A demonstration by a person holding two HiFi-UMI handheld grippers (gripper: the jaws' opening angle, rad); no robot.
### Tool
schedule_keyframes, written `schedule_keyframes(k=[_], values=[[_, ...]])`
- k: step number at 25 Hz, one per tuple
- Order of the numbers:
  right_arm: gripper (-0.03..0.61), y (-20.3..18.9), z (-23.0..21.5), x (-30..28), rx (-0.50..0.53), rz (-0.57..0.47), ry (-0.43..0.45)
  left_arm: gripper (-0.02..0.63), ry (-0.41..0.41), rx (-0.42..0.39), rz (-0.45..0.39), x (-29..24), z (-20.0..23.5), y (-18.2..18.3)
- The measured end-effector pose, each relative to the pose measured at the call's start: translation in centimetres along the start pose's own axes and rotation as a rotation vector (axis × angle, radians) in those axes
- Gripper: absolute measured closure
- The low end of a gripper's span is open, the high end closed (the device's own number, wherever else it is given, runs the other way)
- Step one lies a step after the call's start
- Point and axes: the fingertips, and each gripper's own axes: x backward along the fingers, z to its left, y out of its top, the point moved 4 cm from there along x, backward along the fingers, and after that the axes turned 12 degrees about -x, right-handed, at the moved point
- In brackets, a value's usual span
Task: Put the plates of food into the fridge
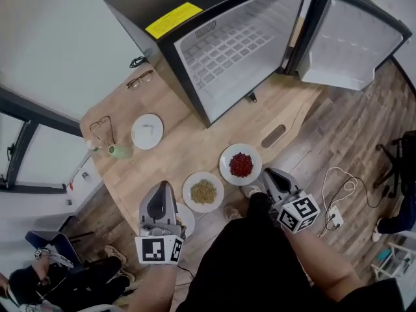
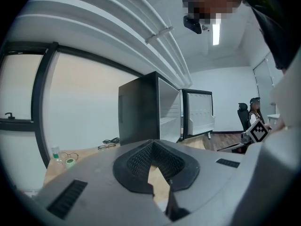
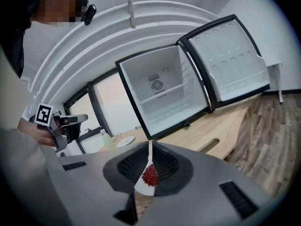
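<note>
The small black fridge (image 1: 227, 51) stands on the wooden table (image 1: 195, 145) with its door (image 1: 354, 38) swung wide and its white inside bare. A plate of red food (image 1: 240, 164) and a plate of tan food (image 1: 203, 191) lie near the table's front edge. My right gripper (image 1: 266, 173) is shut and empty, just right of the red plate. Its own view shows that plate (image 3: 149, 175) through the slit of the right gripper (image 3: 149, 161). My left gripper (image 1: 162, 186) is shut and empty, left of the tan plate and over part of another plate (image 1: 186, 218). The left gripper (image 2: 157, 166) faces the fridge (image 2: 155, 107).
An empty white plate (image 1: 147, 131), a green roll with a small bottle (image 1: 119, 151) and two pairs of glasses (image 1: 140, 78) lie on the table's left part. A slot (image 1: 273, 136) cuts the tabletop. A cable and socket strip (image 1: 335, 216) lie on the floor at right.
</note>
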Motion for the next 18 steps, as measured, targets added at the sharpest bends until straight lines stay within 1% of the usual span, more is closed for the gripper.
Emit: schedule_keyframes(k=[5, 6, 9, 11, 14, 18], values=[[0.553, -3.6, -3.4, 0.1, -0.116, 0.020, -0.077, 0.611, -0.049, -0.037, 0.024, -1.4, -1.7, -1.0], [0.541, -4.2, -4.1, 0.1, -0.141, 0.023, -0.084, 0.611, -0.053, -0.044, 0.031, -1.7, -1.9, -1.1], [0.457, -5.6, -5.4, -0.6, -0.227, 0.023, -0.066, 0.611, -0.054, -0.060, 0.051, -2.2, -2.1, -1.7], [0.421, -6.5, -5.8, -1.1, -0.308, 0.014, -0.043, 0.611, -0.054, -0.064, 0.067, -2.4, -2.2, -2.1], [0.402, -7.9, -6.4, -1.6, -0.456, -0.006, -0.028, 0.611, -0.057, -0.064, 0.091, -2.4, -2.7, -2.7], [0.392, -9.6, -7.1, -2.9, -0.567, 0.001, -0.033, 0.611, -0.059, -0.063, 0.113, -2.4, -3.0, -3.3]])
